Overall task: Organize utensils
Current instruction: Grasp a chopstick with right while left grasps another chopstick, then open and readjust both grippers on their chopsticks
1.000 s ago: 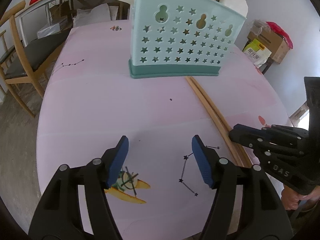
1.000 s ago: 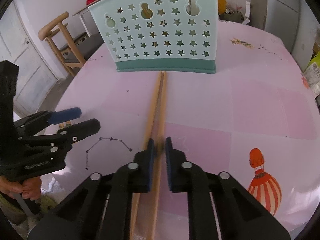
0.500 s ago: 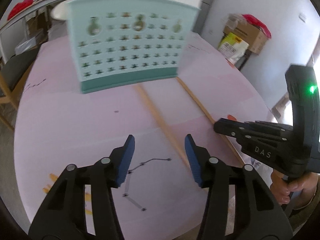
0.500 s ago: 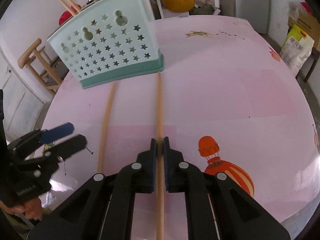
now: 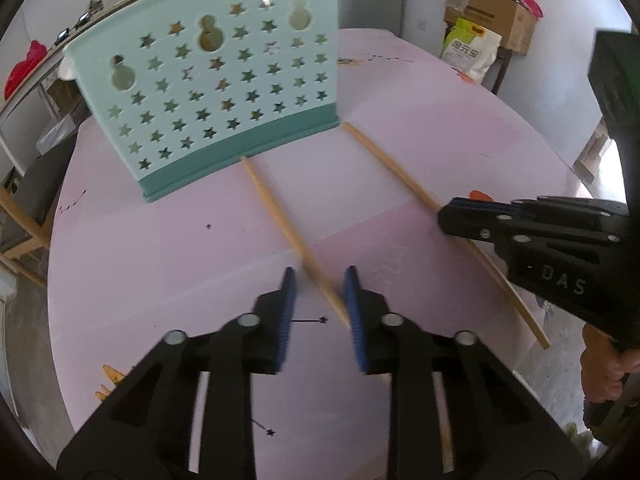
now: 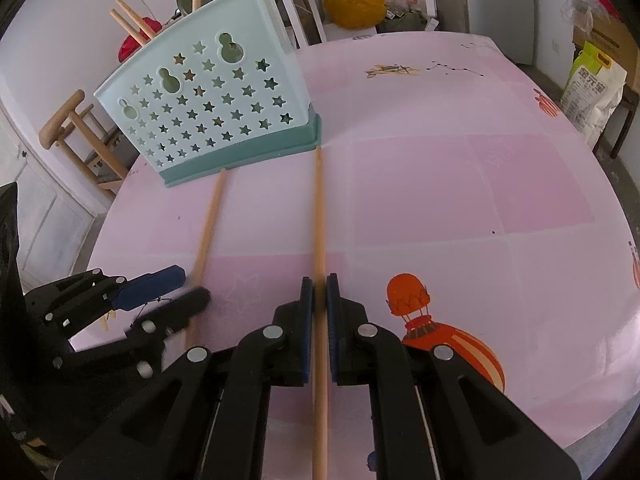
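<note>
Looking along my left gripper, I see its jaws closing around one wooden chopstick that lies flat on the pink table; the stick runs diagonally between the blue pads, close against the right-hand one, though I cannot tell whether that pad presses on it yet, and a clear gap remains on the other side. That chopstick's far tip reaches the dark green foot of the mint utensil holder, which stands upright toward the far edge of the table, its star-punched wall facing me. My right gripper has its jaws together, clamped on the second chopstick, which passes straight between the pads and points at the holder's right-hand corner, its far end just at the base. From the right wrist view the two sticks lie apart, roughly side by side, with the left gripper sitting near the table's near edge. More wooden chopsticks stand inside the holder, leaning out over its rim. A wooden chair sits beyond the table's left edge.
</note>
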`<state>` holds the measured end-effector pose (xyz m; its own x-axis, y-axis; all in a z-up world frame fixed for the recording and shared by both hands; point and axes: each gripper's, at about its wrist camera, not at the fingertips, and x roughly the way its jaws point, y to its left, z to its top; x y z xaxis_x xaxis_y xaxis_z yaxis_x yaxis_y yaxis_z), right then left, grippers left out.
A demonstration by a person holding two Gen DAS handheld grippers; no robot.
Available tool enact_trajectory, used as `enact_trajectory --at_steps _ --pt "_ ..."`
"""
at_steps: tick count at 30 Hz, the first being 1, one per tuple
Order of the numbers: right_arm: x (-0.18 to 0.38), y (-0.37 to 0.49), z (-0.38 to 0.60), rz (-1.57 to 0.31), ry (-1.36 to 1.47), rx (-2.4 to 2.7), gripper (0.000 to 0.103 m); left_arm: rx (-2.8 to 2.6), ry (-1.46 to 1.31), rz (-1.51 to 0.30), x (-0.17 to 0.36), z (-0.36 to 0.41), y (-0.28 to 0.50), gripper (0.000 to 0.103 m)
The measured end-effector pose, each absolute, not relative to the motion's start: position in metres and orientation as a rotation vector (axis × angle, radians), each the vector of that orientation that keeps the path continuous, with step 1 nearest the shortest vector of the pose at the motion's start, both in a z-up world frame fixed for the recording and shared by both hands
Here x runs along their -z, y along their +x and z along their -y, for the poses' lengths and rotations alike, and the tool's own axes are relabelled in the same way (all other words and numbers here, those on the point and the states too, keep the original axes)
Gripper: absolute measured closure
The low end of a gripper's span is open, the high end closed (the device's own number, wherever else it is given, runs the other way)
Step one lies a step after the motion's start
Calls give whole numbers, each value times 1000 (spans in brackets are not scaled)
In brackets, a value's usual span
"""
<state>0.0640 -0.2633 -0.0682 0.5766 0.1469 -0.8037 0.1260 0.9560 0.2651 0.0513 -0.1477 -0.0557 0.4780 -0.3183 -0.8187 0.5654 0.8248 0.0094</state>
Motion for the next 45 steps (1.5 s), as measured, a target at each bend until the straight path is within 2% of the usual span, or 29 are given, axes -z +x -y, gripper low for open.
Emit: enact_trajectory --at_steps 1,7,24,29,35,45 --pt "68 64 264 -959 310 -14 96 544 290 -929 56 143 53 91" --pt "68 64 264 -955 303 -7 96 531 208 -947 56 110 62 98" --pt "65 51 233 -1026 231 -151 96 433 67 -1054 56 10 53 98" --pt "64 55 230 -1033 231 -149 94 441 85 -1061 55 10 55 97" --pt "64 60 229 -1029 221 -153 83 440 116 -1059 53 27 63 89" --pt "63 77 223 -1012 172 -154 83 410 196 -1027 53 41 81 88"
